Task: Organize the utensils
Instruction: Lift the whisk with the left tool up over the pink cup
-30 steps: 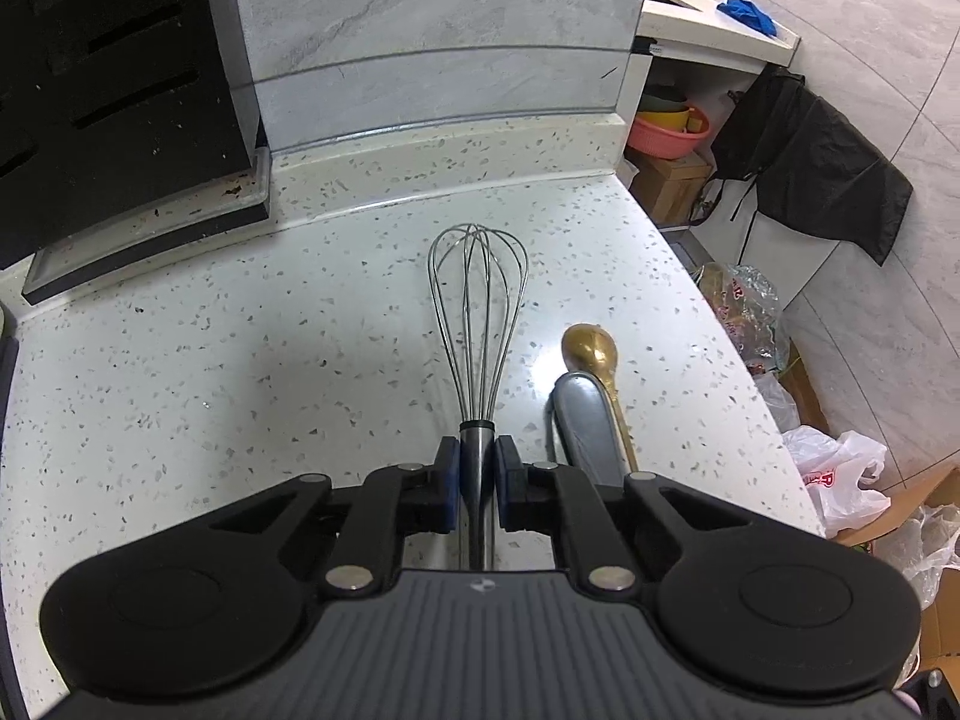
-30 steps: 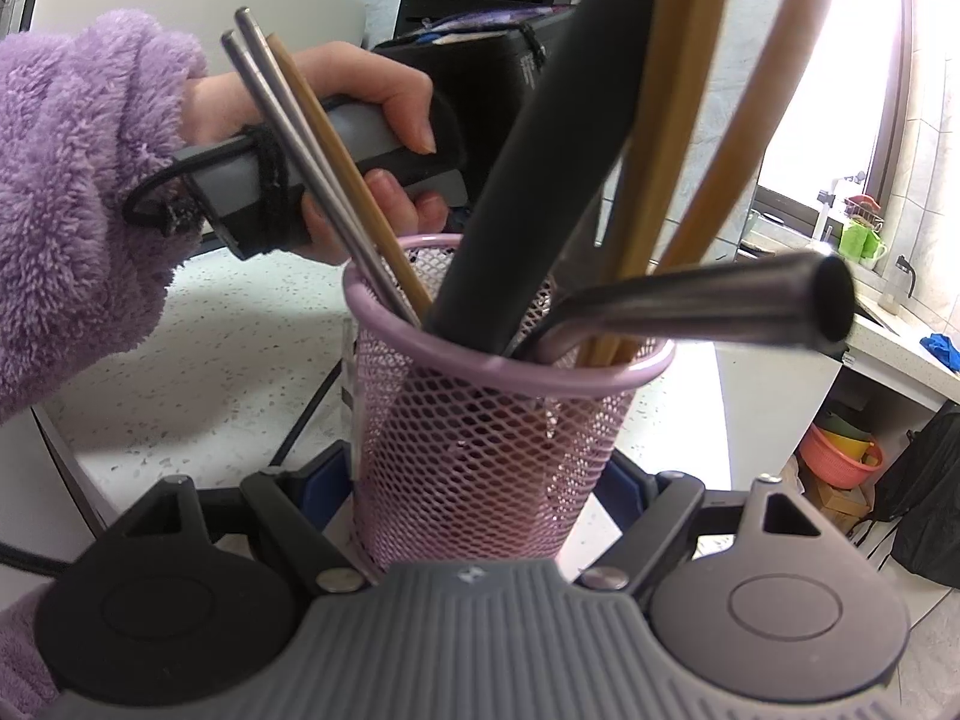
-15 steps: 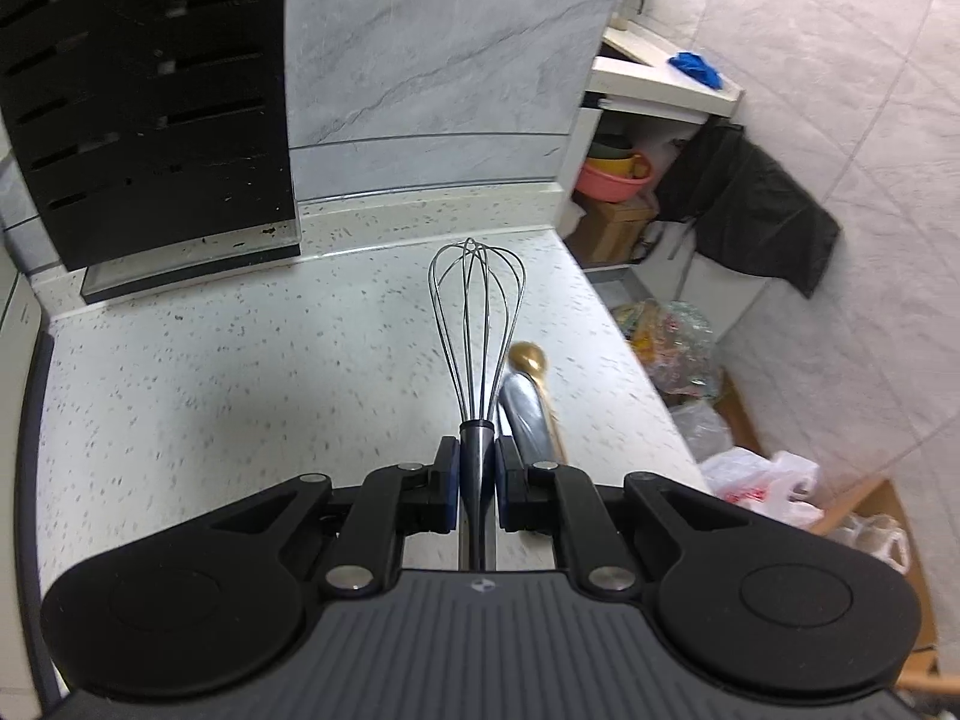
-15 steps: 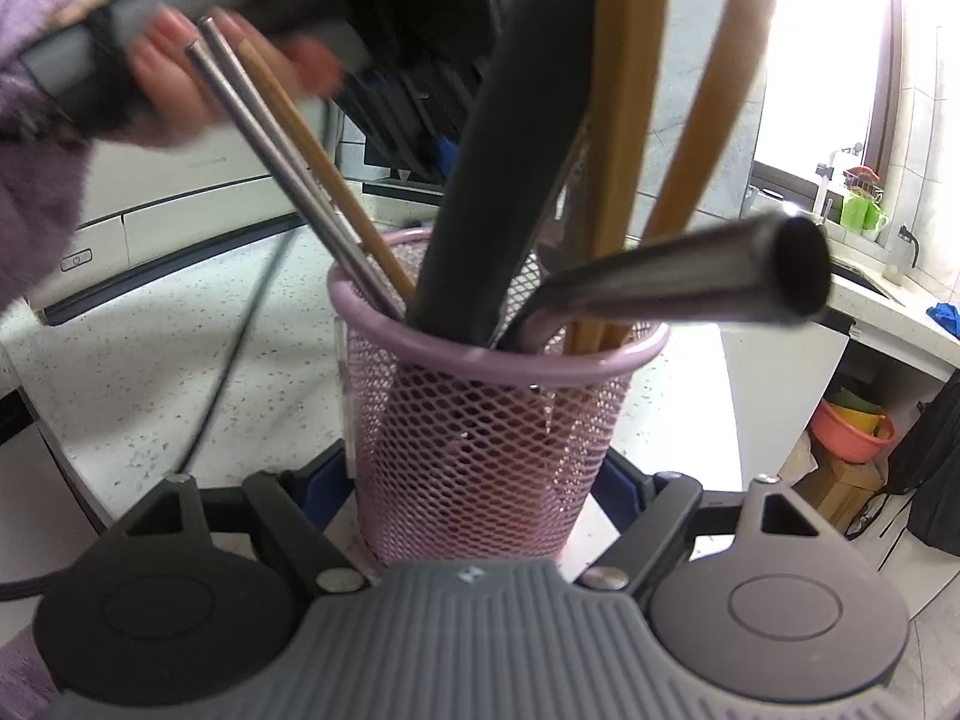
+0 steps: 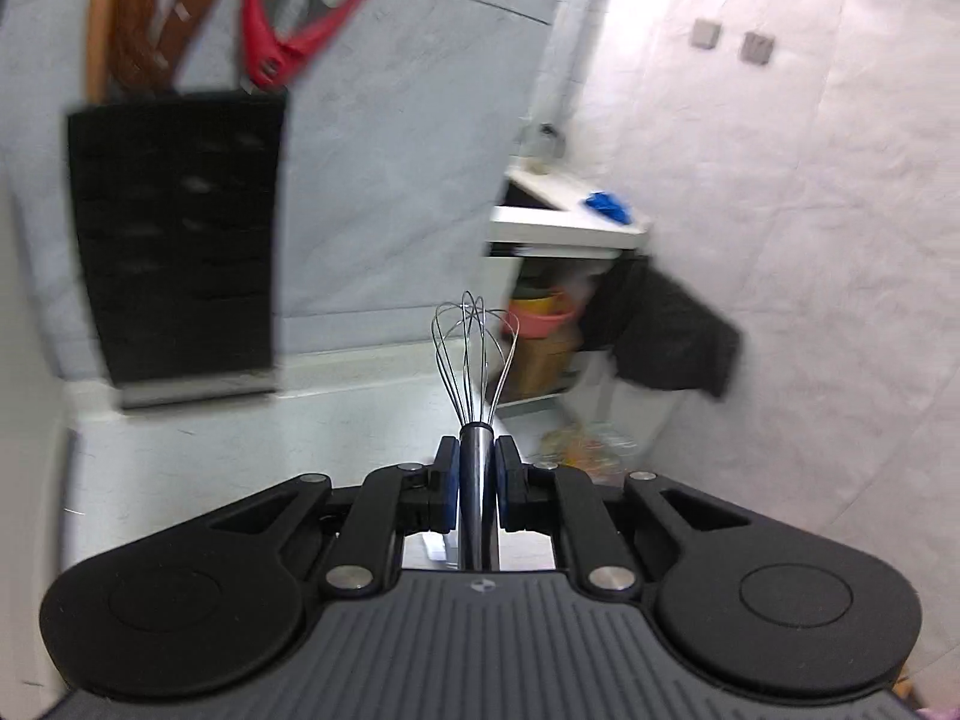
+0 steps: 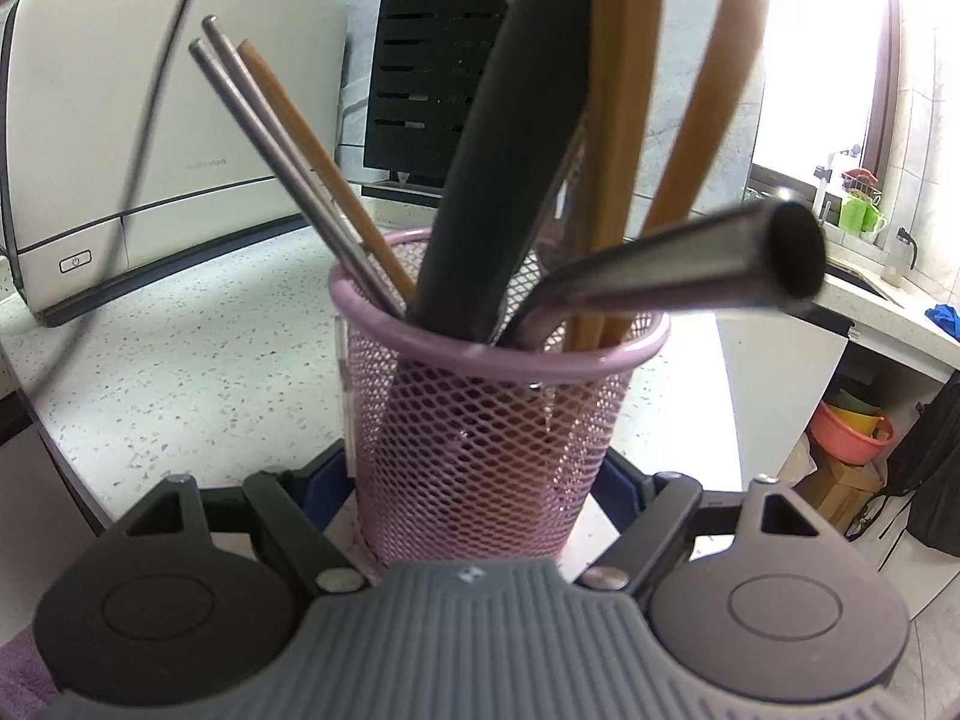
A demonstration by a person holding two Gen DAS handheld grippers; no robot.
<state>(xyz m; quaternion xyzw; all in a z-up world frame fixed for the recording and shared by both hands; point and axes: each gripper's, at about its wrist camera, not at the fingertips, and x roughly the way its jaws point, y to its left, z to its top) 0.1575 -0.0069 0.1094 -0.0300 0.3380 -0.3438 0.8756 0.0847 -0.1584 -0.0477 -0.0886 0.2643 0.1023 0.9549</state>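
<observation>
Pinching the whisk by its metal handle, the left gripper has both blue pads pressed against the shaft, one each side. Left wrist view: whisk points straight ahead to 12 o'clock, wire loops fanning out above the jaws, held in the air over the speckled counter. At 10 o'clock a black knife block stands against the grey wall; brown handles and red scissors stick out of its top at 11 o'clock. At 1 o'clock, past the counter edge, a white shelf with something blue on it, a pink basin under it, and a dark cloth hanging at 2 o'clock. Background is motion-blurred, so finer detail there is unreadable.

Right wrist view: the right gripper is spread wide around the base of a pink mesh cup, blue pads against its left and right sides. Cup stands upright on the counter, dead centre. Inside it: two steel chopsticks and one wooden stick leaning to 11 o'clock, a thick black handle leaning to 12 o'clock, two wooden handles running out the top of frame, and a steel tube handle leaning to 2 o'clock with its open end facing the camera. A white appliance sits at 10 o'clock, the knife block at 12 o'clock behind the cup. A sink area with green cups is at 3 o'clock under a bright window.
</observation>
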